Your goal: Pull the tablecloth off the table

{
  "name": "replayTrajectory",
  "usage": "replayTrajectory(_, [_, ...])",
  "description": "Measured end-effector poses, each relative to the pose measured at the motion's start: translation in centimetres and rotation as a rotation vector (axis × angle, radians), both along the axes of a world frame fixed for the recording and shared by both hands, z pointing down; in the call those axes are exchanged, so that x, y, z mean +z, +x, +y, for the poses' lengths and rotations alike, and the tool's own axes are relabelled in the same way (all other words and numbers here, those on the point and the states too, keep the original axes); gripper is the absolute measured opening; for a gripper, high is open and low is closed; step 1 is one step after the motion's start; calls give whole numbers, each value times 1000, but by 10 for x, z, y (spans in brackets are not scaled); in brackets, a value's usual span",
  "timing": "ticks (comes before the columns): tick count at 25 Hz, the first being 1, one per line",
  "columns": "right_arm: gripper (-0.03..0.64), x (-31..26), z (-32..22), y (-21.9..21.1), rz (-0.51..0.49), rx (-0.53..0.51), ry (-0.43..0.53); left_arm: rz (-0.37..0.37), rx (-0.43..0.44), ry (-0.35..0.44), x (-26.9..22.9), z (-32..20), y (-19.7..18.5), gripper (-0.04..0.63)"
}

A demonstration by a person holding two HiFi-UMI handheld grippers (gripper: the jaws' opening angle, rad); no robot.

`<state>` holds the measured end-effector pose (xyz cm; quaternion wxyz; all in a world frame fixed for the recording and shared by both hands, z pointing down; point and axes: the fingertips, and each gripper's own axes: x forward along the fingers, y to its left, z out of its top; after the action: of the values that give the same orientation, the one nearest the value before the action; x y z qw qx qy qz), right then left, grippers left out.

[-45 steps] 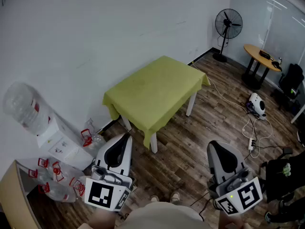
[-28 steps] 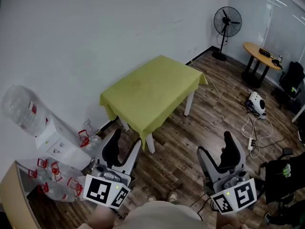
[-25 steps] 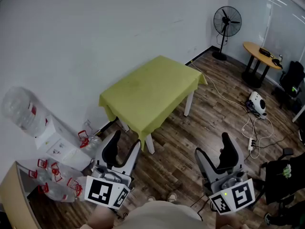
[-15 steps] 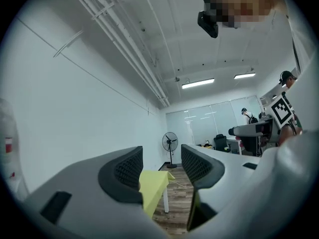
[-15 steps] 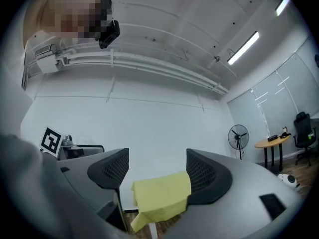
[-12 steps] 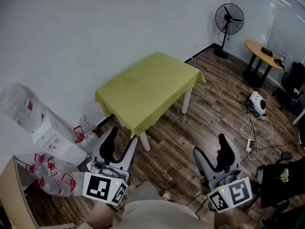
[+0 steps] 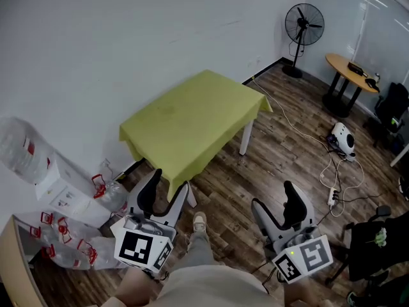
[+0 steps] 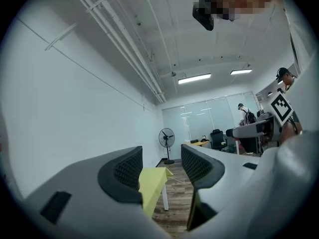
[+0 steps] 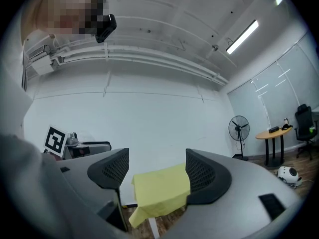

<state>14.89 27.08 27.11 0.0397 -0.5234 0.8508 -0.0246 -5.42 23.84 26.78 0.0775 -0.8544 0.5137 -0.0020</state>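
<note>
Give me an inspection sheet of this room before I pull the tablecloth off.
Surface: table, white legs, top fully covered.
Job's things: yellow-green tablecloth, spread flat, nothing seen on it.
Clutter: plastic water jugs heaped by the wall at left.
Grippers: left claw and right claw open, empty, short of the table.
Cables: white cable and power strip on the floor right of the table.
Surroundings: standing fan, round table, wood floor.
</note>
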Motion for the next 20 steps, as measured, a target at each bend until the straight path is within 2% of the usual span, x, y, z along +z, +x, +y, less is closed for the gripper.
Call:
replayTrajectory(10, [367,20,-97,-8,24,29,-55,-14,41,-54,21,-100,-8,255])
replayTrajectory(20, [365,40,-225,-31,62,59,-139,-22,74,-140,44,-232,-35,255])
